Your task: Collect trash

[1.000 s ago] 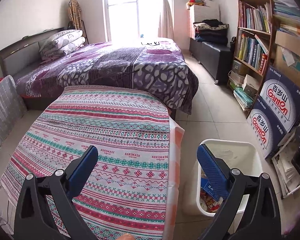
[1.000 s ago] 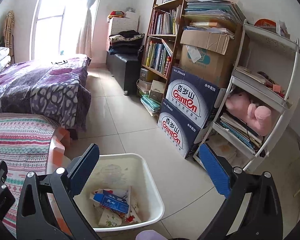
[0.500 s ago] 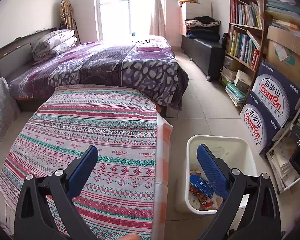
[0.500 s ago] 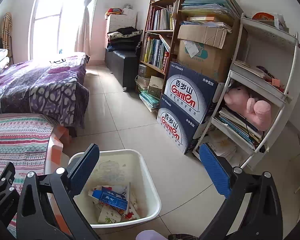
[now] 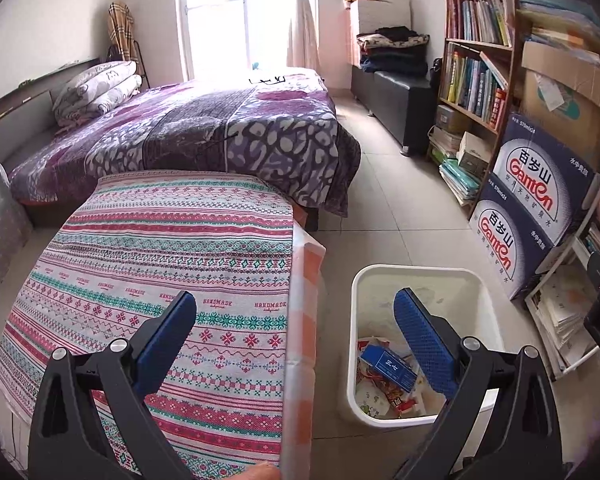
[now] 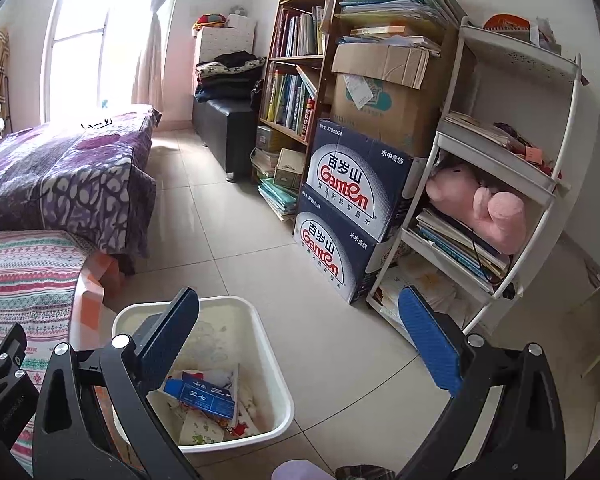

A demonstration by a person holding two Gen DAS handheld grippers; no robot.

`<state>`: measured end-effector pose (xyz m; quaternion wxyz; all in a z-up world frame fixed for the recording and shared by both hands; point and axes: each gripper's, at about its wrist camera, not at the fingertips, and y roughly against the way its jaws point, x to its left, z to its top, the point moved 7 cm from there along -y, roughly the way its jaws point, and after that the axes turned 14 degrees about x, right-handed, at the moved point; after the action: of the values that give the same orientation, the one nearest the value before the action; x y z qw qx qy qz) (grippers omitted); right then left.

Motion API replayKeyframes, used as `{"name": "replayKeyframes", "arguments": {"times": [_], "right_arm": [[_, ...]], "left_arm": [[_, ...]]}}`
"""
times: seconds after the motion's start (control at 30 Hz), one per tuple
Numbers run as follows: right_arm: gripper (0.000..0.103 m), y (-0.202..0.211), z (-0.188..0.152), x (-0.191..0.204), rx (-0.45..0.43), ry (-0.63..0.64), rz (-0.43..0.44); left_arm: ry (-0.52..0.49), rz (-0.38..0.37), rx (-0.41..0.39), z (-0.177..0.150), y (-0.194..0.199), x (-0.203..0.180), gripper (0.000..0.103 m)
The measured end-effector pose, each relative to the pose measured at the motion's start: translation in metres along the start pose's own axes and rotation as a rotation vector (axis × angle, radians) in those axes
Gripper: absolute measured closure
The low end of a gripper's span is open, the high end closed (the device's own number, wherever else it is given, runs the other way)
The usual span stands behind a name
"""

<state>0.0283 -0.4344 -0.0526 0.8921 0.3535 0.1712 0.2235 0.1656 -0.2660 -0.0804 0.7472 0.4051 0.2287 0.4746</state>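
The left gripper point(image 5: 294, 326), a black frame with two blue textured pads, is held with its fingers spread wide and nothing between them. Its left pad is seen over the striped, patterned tablecloth point(image 5: 172, 256) in pink, teal and white, and its right pad is seen over the white rectangular plastic waste bin point(image 5: 416, 276). The bin is set on the beige tiled floor point(image 5: 396, 208) just beside the draped edge of the table.

Inside the bin the collected trash point(image 5: 384, 384) is seen: a flat blue carton point(image 5: 386, 368) lying on top of crumpled wrappers and printed paper scraps, filling only the bottom.

The right gripper point(image 6: 300, 334), of the same black and blue build, is likewise held wide apart and empty. Its left pad is seen above the bin point(image 6: 268, 344), and its right pad is seen over bare floor near a white tiered shelf rack point(image 6: 512, 176). A pink plush toy point(image 6: 480, 204) is lodged on a middle tier of the rack.

Beside the rack two dark blue printed cardboard boxes point(image 6: 352, 216) are stacked, with a brown cardboard box point(image 6: 384, 92) on top. Behind them a wooden bookshelf point(image 6: 296, 92) filled with books is seen. A bed with a purple patterned cover point(image 5: 204, 132) is placed beyond the table, under a bright window point(image 5: 236, 16).
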Motion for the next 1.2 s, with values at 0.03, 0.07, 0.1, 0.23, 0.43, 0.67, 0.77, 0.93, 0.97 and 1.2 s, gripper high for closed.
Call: {"name": "replayKeyframes", "arguments": {"times": [0.03, 0.07, 0.1, 0.23, 0.43, 0.67, 0.77, 0.93, 0.97, 1.2], "right_arm": [[0.007, -0.001, 0.000, -0.001, 0.003, -0.005, 0.004], [0.007, -0.001, 0.001, -0.003, 0.007, -0.012, 0.008], [0.007, -0.003, 0.001, -0.005, 0.012, -0.017, 0.011], [0.007, -0.005, 0.000, -0.006, 0.022, -0.031, 0.024], [0.007, -0.002, -0.001, 0.003, 0.028, -0.016, 0.064], [0.007, 0.019, -0.003, 0.036, 0.031, 0.026, 0.167], [0.007, 0.034, -0.006, 0.056, 0.033, 0.064, 0.210], [0.007, 0.066, -0.021, 0.082, 0.020, 0.124, 0.247], [0.007, 0.071, -0.023, 0.087, 0.025, 0.130, 0.259], [0.007, 0.107, -0.044, 0.103, 0.032, 0.181, 0.312]], "left_arm": [[-0.004, 0.000, 0.001, 0.000, 0.000, -0.002, 0.007], [-0.008, 0.000, 0.001, 0.000, 0.000, -0.004, 0.007], [-0.012, 0.002, 0.001, -0.001, 0.000, -0.005, 0.007], [-0.023, 0.010, -0.006, -0.001, 0.000, -0.009, 0.007], [0.010, 0.033, -0.008, -0.001, 0.005, 0.005, 0.007], [0.089, 0.102, -0.006, -0.009, 0.029, 0.059, 0.007], [0.141, 0.119, 0.006, -0.015, 0.045, 0.088, 0.007], [0.206, 0.149, 0.028, -0.035, 0.070, 0.126, 0.007], [0.225, 0.150, 0.042, -0.041, 0.073, 0.133, 0.007], [0.300, 0.193, 0.073, -0.074, 0.100, 0.168, 0.007]]}}
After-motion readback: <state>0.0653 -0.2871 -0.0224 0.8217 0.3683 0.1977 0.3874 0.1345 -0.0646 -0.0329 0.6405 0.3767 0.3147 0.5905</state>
